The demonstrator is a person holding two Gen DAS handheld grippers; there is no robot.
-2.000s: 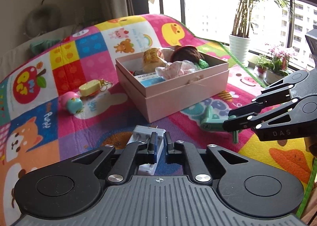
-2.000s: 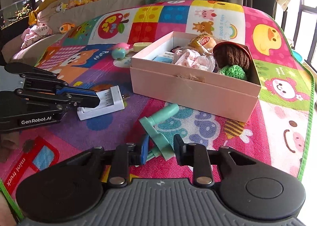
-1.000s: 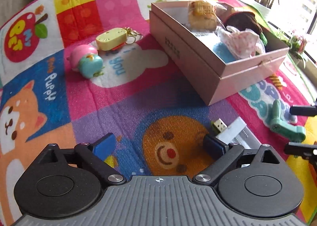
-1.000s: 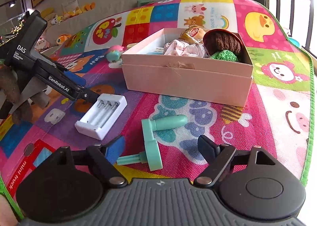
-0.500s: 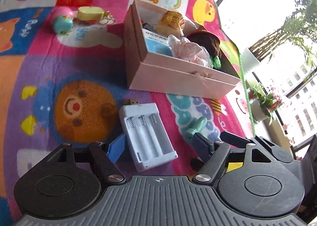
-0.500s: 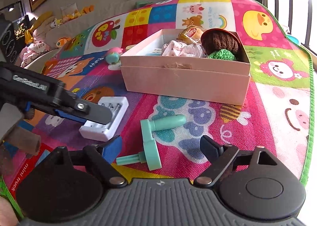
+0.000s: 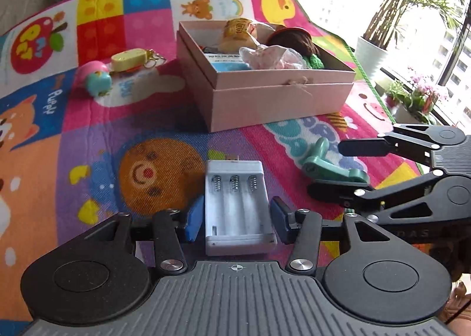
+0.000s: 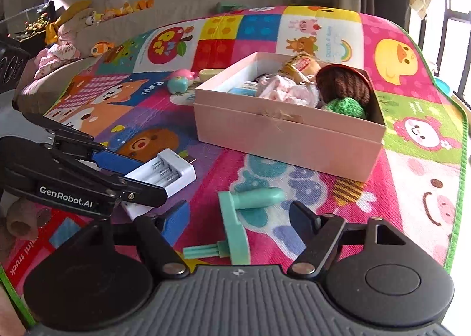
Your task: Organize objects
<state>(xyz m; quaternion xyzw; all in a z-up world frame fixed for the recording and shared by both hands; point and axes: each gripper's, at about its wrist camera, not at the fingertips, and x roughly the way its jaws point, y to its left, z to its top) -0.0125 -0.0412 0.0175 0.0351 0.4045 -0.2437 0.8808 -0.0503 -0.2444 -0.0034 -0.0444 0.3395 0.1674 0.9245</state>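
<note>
A white battery charger [image 7: 238,206] lies on the colourful play mat between the fingers of my left gripper [image 7: 238,218]. The jaws are closing and both pads meet its long sides. In the right wrist view the same left gripper [image 8: 151,178] flanks the charger [image 8: 167,171]. A teal T-shaped plastic piece [image 8: 235,224] lies flat on the mat between the jaws of my right gripper [image 8: 240,218]. Those jaws are closing but stand clear of it on both sides. The right gripper [image 7: 326,168] reaches in from the right. An open pink box [image 7: 279,97] holds yarn, cloth and packets.
A pink-and-teal toy [image 7: 94,79] and a yellow keychain [image 7: 129,59] lie left of the box. Potted plants [image 7: 371,50] stand by the window beyond the mat's right edge. Plush toys [image 8: 59,50] sit on a sofa at the back left.
The left gripper swung round behind the charger, and its jaws narrowed onto the charger's sides. The right gripper stayed over the teal piece, and its jaws narrowed somewhat.
</note>
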